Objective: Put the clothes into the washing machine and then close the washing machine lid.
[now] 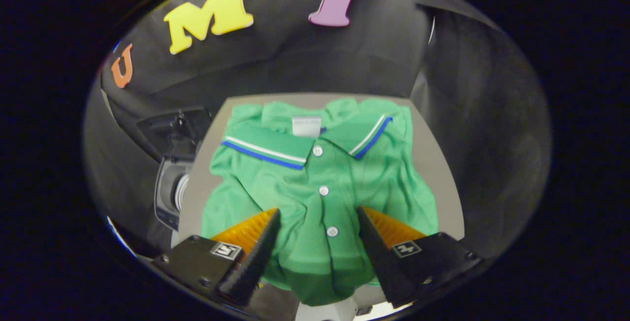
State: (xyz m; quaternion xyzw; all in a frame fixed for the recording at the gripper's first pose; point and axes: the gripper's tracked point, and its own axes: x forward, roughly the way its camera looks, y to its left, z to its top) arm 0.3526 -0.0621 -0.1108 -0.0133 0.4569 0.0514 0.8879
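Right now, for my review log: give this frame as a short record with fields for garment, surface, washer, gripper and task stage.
garment: green polo shirt, buttoned, collar away from the gripper, lying flat
surface: grey table under the shirt
washer: washing machine beside the table, lid state unclear
gripper: gripper open, fingers spread either side of the shirt's button placket, no grip
task stage: shirt not yet picked up

A green polo shirt [320, 183], white-and-blue striped collar, buttoned placket, lies crumpled face-up on the surface [438, 163]. The washing machine [172, 188] stands beside it, its lid [174, 131] raised open.
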